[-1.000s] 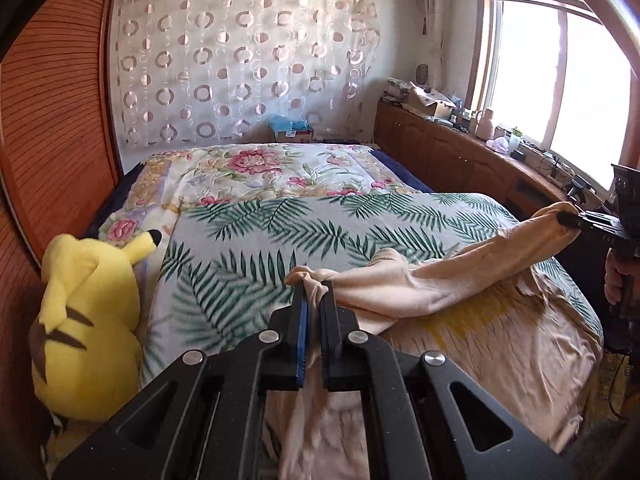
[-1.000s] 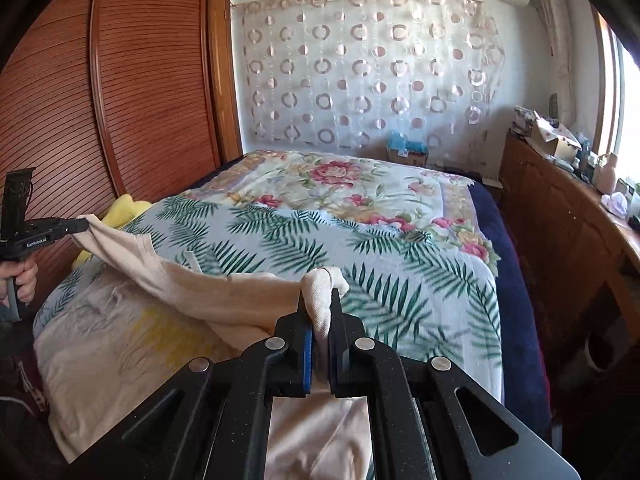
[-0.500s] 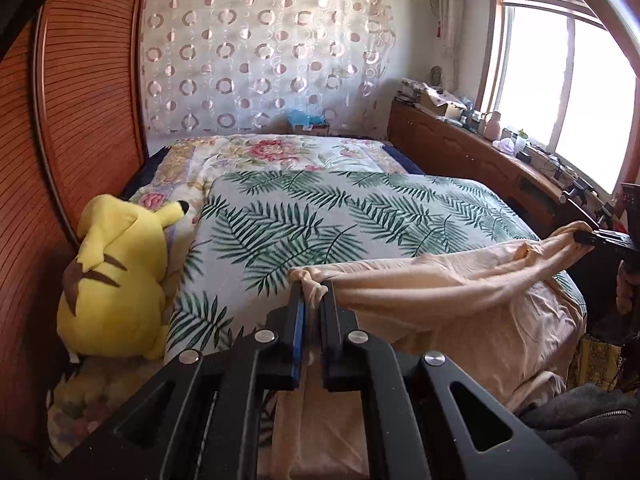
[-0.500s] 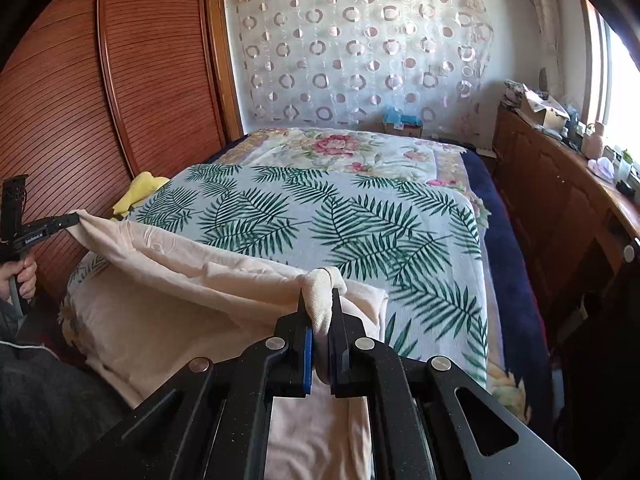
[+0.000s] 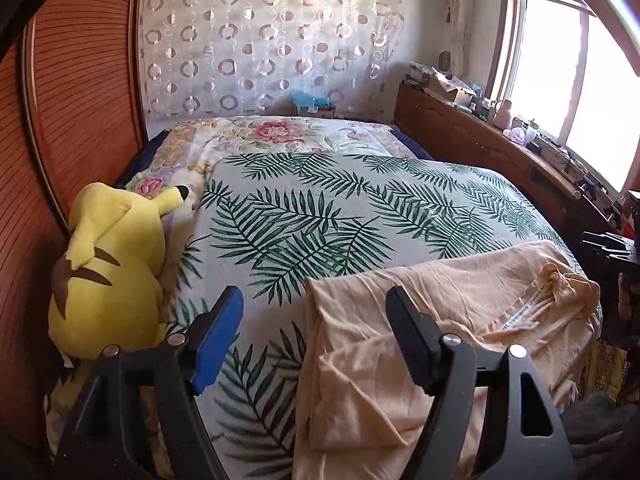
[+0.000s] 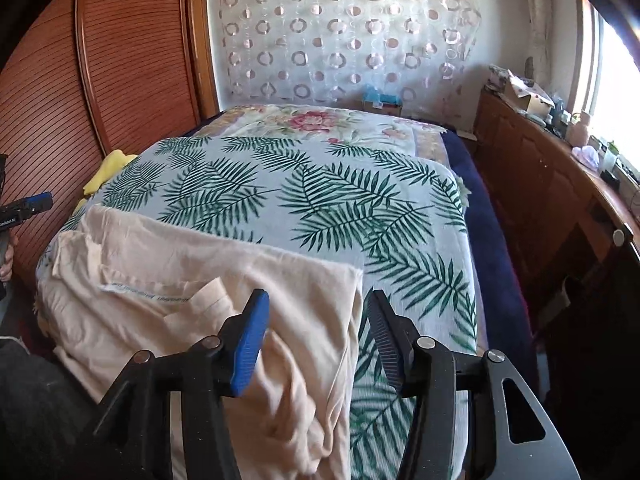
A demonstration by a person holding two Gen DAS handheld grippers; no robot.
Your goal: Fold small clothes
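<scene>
A pale peach garment (image 5: 432, 320) lies folded over at the near edge of the bed, its white label showing; it also shows in the right wrist view (image 6: 200, 292). My left gripper (image 5: 316, 324) is open and empty just above the garment's left corner. My right gripper (image 6: 318, 328) is open and empty above the garment's right corner. The far edge of the left gripper shows at the left in the right wrist view (image 6: 28, 206).
The bed carries a palm-leaf blanket (image 5: 320, 208) over a floral quilt (image 5: 280, 136). A yellow plush toy (image 5: 108, 268) lies at the bed's left side by the wooden wardrobe (image 5: 60, 120). A wooden cabinet (image 6: 540, 184) with clutter runs under the window.
Both grippers have opened and let go of the garment's corners. The garment, held stretched above the bed before, now lies folded on the bed's near edge.
</scene>
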